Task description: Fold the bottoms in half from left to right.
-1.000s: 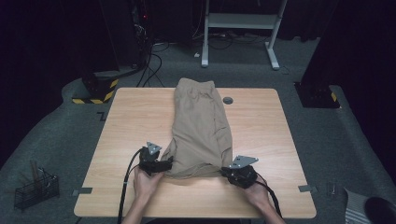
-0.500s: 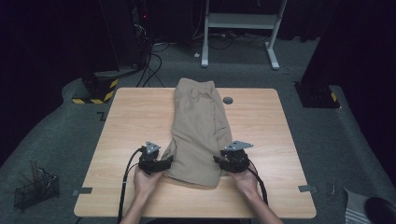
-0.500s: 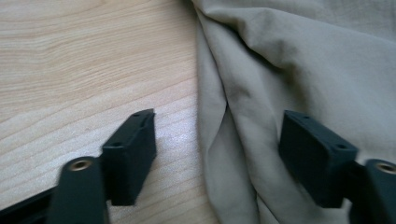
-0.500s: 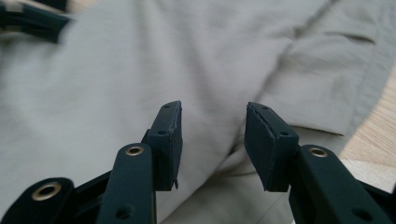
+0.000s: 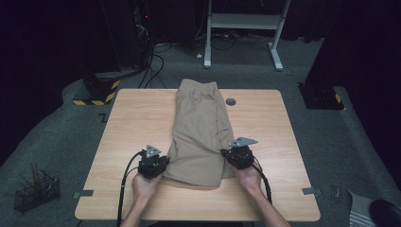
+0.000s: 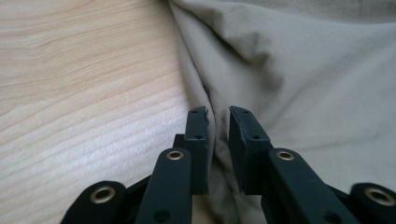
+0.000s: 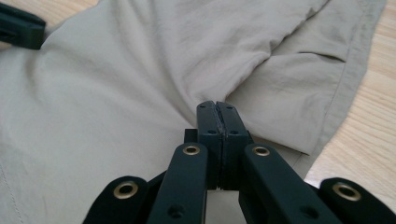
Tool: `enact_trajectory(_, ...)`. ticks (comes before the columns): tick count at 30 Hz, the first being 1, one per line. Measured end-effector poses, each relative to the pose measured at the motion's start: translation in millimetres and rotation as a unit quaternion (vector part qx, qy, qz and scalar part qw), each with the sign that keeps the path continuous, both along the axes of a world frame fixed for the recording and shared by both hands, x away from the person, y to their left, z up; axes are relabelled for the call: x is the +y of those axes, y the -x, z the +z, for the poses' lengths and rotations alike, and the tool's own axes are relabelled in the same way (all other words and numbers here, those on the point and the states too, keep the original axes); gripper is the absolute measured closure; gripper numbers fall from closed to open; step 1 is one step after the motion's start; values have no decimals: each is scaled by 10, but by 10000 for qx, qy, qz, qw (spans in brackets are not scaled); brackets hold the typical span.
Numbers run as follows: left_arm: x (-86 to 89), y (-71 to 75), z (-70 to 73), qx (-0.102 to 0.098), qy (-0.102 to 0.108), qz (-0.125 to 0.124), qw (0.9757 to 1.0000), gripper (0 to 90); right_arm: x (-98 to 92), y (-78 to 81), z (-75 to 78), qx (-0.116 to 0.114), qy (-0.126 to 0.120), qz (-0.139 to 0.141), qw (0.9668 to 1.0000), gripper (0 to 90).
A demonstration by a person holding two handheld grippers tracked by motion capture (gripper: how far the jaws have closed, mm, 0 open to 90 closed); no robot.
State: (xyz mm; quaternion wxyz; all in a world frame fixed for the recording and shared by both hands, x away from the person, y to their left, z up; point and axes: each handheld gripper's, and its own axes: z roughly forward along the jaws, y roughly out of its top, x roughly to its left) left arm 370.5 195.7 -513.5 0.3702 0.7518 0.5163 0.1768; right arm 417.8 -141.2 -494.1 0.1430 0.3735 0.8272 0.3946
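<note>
At the table's (image 5: 142, 113) near edge, right gripper (image 7: 218, 108) pinches the khaki shorts' (image 5: 201, 132) fabric; left gripper (image 6: 218, 116), jaws just closing, straddles their edge fold, narrowly apart; bare wood either side.

Both grippers are black, with brass-ringed screw holes, grey three-cornered top plates and trailing black cables.

Both forearms reach in from near edge, hands low. Left gripper (image 6: 218, 116): jaws just been closing, narrow gap left, cloth fold between. Right gripper (image 7: 217, 106): jaws closed tight, pads pinching cloth.
</note>
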Motion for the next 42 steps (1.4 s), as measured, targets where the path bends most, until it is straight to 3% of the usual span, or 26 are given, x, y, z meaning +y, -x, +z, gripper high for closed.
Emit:
enact_trajectory(3,43,-30,46,-109,161,101,9998,559,-7,-25,-18,51,-31,-33,10000,877)
enact_trajectory(6,22,-147,65,-104,155,161,9997,470,-6,-58,-47,141,-106,-157,9997,698)
enact_trajectory(8,-2,-244,52,-43,170,198,9997,472,-9,-97,-82,238,-174,-189,9994,654)
enact_trajectory(10,-15,-323,34,-35,162,248,9996,519,-10,-129,-116,359,-246,-216,9988,671)
enact_trajectory(12,1,-366,3,3,198,352,9992,574,-3,-149,-145,454,-248,-164,9985,795)
enact_trajectory(13,10,-379,-18,61,131,390,9991,599,-2,-150,-151,459,-236,-125,9986,853)
enact_trajectory(15,7,-376,-53,132,-63,382,9992,609,-11,-146,-133,371,-277,-69,9989,885)
enact_trajectory(20,-39,-339,-59,-23,-461,296,9985,638,-18,-142,-56,183,-245,-40,9995,889)
enact_trajectory(29,-4,-290,-70,-96,-486,333,9982,652,-166,-164,45,70,-376,-214,9990,880)
enact_trajectory(31,-6,-295,-62,-47,-485,365,9981,658,-176,-160,56,97,-347,-182,9992,806)
enact_trajectory(33,-22,-298,-60,-51,-550,381,9977,647,-160,-171,30,170,-317,-153,9992,777)
enact_trajectory(35,-28,-313,-67,-20,-374,359,9987,553,-126,-187,-12,253,-295,-143,9991,779)
enact_trajectory(38,-59,-313,-66,-87,-353,354,9987,484,-77,-206,-66,357,-293,-109,9989,866)
enact_trajectory(40,-83,-314,-79,-106,-564,314,9979,497,-60,-198,-61,248,-246,-95,9993,885)
enact_trajectory(42,-77,-314,-74,-95,-585,323,9977,507,-72,-187,-15,131,-266,-139,9995,888)
